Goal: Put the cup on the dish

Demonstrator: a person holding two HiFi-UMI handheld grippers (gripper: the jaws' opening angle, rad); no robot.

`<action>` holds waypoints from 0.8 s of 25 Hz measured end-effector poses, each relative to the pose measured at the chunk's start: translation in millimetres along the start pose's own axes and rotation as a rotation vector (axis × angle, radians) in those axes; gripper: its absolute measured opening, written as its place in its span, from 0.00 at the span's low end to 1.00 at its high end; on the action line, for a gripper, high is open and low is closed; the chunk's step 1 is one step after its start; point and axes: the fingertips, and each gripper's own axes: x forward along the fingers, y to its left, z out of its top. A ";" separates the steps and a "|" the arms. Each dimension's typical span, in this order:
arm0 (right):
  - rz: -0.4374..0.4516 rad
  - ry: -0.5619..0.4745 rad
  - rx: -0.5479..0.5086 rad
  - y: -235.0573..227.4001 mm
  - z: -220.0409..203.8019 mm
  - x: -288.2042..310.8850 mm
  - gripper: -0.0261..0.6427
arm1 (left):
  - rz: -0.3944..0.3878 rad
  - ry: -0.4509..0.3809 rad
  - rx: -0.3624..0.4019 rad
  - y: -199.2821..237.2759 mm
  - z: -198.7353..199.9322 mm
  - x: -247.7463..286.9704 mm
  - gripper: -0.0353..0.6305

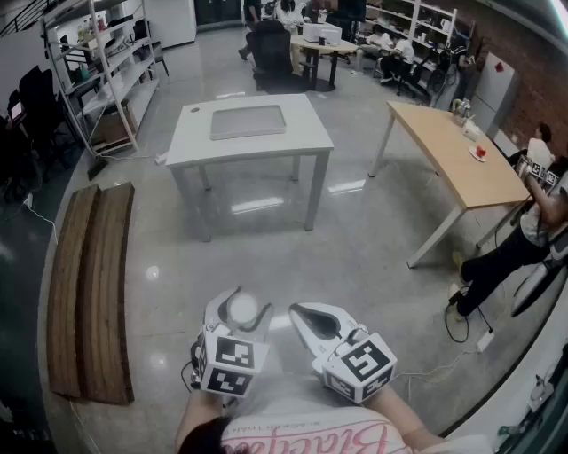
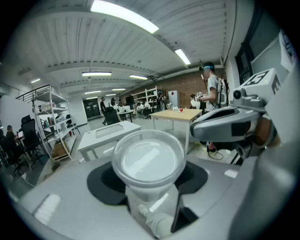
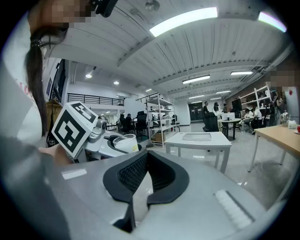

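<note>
Sitting upright, clamped between jaws of left gripper (image 2: 148,180): cup (image 2: 147,158)

So we counted two grippers, left gripper (image 1: 238,310) and right gripper (image 1: 302,312), one cup (image 2: 149,159), one tray (image 1: 248,121), two planks (image 1: 69,284) (image 1: 110,293), and three tables: white table (image 1: 195,142), wooden table (image 1: 444,151), round table (image 1: 315,44). Two shelf racks (image 1: 98,62) (image 1: 417,27) too.

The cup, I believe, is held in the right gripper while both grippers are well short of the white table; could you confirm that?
Not quite: the cup sits between the jaws of the left gripper, as the left gripper view shows; the right gripper holds nothing. Both grippers are indeed well short of the white table.
</note>
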 end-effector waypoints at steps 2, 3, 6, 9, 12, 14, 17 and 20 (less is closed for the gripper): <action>-0.010 -0.002 0.007 -2.2 -0.7 -0.5 0.04 | -0.036 0.050 -0.033 -5.2 -6.1 1.0 0.43; -0.014 -0.003 0.010 -2.5 0.0 -0.2 0.04 | -0.048 0.065 -0.050 -5.8 -7.5 1.2 0.43; -0.027 0.001 0.012 -0.9 7.1 3.4 0.04 | -0.052 0.079 -0.087 0.8 -7.7 1.1 0.43; -0.022 0.004 0.020 -2.6 2.9 9.2 0.04 | -0.045 0.081 -0.092 5.8 -7.7 3.5 0.43; -0.018 0.030 0.027 -5.1 -1.4 16.5 0.04 | -0.047 0.074 -0.099 8.1 -6.3 6.2 0.43; -0.014 0.047 0.008 -6.4 -1.4 23.2 0.04 | -0.043 0.071 -0.103 13.3 -5.1 9.6 0.43; 0.012 0.051 -0.010 -7.1 2.8 33.0 0.04 | -0.045 0.073 -0.104 21.5 -3.8 17.1 0.43; 0.032 0.065 -0.003 -12.1 0.7 45.0 0.04 | -0.050 0.075 -0.111 29.3 -2.0 26.9 0.43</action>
